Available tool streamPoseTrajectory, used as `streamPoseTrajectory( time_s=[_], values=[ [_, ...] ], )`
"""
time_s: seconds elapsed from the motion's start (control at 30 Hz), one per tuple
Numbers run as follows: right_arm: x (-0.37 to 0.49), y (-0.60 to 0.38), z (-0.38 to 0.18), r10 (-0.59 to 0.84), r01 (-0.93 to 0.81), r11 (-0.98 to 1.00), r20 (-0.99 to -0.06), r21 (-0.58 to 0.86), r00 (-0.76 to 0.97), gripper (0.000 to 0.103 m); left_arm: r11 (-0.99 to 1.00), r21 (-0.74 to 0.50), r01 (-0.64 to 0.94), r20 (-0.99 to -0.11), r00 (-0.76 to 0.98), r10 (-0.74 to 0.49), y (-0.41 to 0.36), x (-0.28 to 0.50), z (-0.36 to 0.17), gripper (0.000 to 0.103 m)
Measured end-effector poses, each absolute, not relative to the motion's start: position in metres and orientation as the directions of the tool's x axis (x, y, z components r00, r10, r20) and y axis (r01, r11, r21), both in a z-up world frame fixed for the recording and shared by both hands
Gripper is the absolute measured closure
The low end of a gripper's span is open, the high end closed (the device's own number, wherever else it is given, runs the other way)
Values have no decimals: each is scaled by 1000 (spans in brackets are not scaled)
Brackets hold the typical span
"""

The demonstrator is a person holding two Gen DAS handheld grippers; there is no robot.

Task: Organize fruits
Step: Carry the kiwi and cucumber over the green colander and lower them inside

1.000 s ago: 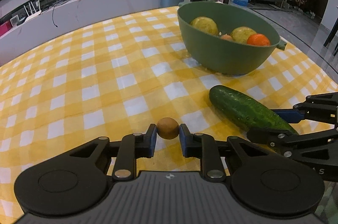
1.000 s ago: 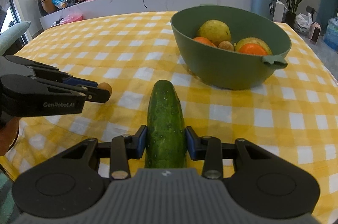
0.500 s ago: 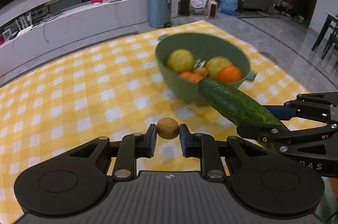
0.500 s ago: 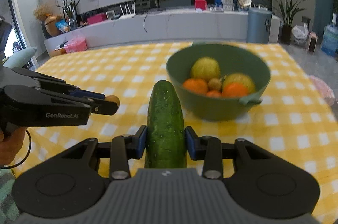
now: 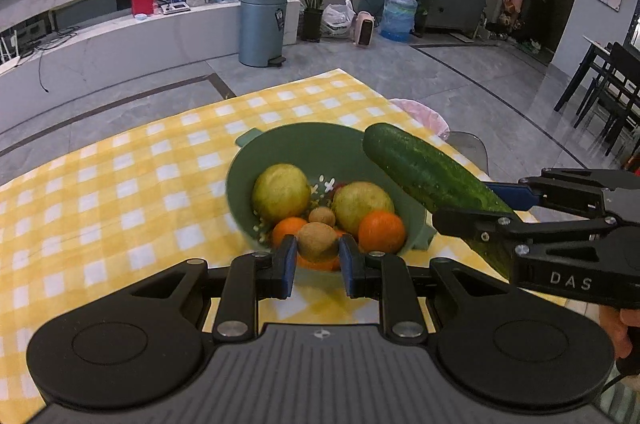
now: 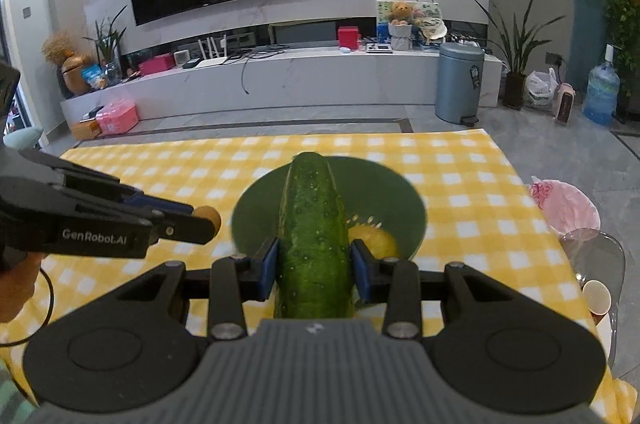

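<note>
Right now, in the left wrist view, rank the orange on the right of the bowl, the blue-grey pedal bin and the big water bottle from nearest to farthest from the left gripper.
1. The orange, in the green bowl just beyond the left gripper, slightly right.
2. The pedal bin, on the floor past the table, left of centre.
3. The water bottle, farther back, to the right, beside the dark dresser.

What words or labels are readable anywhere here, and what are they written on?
"GenRobot.AI": on the side of the left gripper, seen from the right wrist.
"DAS": on the side of the right gripper, seen from the left wrist; more letters may be cut off.
Sticker on the bin: too small to read.
Poster behind the teddy bear: too blurred to read.
</note>
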State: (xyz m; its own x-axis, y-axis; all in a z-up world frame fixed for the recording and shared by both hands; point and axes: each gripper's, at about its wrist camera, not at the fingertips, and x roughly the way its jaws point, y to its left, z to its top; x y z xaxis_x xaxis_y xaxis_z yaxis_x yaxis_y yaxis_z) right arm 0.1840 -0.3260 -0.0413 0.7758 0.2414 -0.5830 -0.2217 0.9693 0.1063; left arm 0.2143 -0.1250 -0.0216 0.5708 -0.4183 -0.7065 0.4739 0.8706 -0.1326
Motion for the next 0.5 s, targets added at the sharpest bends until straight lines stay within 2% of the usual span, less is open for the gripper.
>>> streamPoseTrajectory(
  time_s=[0.5],
  values=[
    [242, -348, -57, 257, -194, 966, -637, 168, 727, 67, 849, -228, 477, -778, 436, -453, -141, 281, -56, 78]
  ],
)
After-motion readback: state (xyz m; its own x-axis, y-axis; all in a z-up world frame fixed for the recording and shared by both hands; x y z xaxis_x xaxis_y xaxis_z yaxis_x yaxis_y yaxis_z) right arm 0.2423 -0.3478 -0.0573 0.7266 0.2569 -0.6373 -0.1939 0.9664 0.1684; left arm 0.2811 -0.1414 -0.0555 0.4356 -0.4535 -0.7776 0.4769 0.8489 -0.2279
